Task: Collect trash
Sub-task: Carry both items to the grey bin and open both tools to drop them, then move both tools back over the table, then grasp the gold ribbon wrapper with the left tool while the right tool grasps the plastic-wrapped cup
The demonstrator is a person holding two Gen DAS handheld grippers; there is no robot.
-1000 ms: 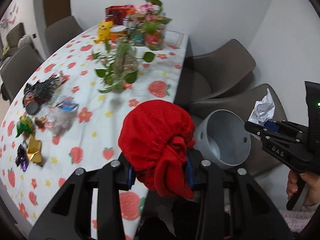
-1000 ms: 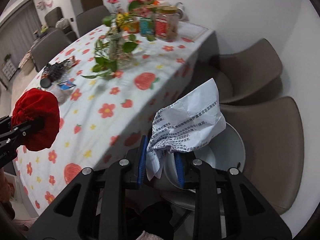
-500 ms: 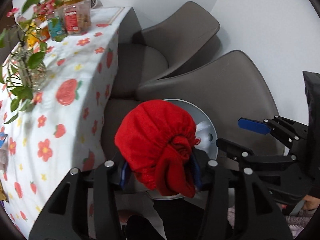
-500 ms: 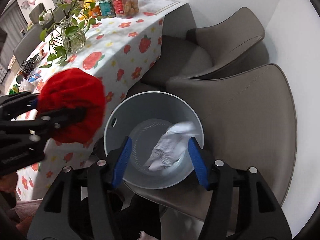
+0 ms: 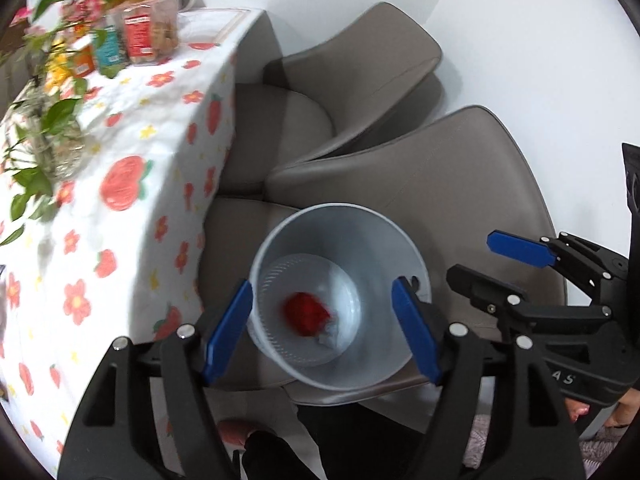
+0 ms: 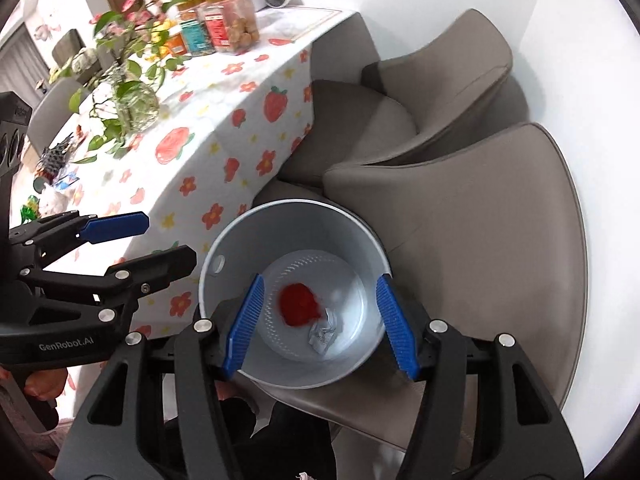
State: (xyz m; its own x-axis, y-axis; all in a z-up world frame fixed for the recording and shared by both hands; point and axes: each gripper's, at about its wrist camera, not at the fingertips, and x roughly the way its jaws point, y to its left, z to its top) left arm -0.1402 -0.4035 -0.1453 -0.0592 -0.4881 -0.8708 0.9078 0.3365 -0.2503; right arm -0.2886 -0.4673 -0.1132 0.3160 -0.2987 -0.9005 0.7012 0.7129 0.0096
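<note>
1. Both grippers hang over the bin with their blue pads wide apart and nothing between them. The left gripper (image 5: 322,326) has just been opening its jaws; the right gripper (image 6: 320,322) opened within the last second too.
2. Covering the table (image 6: 208,120), on the left in both views, is a white cloth printed with red strawberries and flowers. It hangs down over the table edge beside the chairs.
3. Two grey-brown chairs stand by the white wall (image 5: 520,40). The nearer chair (image 6: 480,216) carries the bin on its seat; the farther chair (image 6: 440,76) is pushed in by the table.
4. A pale grey bin (image 6: 280,216) stands upright on the nearer seat, just beside the hanging cloth.
5. On the table, a glass vase (image 6: 136,108) holds leafy green stems, and behind it stand jars (image 6: 228,28) with printed labels, near the far end.
6. A red cloth bundle (image 6: 298,306) lies on the bin's floor, slightly blurred.
7. Crumpled white paper (image 6: 326,330) lies next to the bundle at the bottom of the bin, touching or nearly touching it.
</note>
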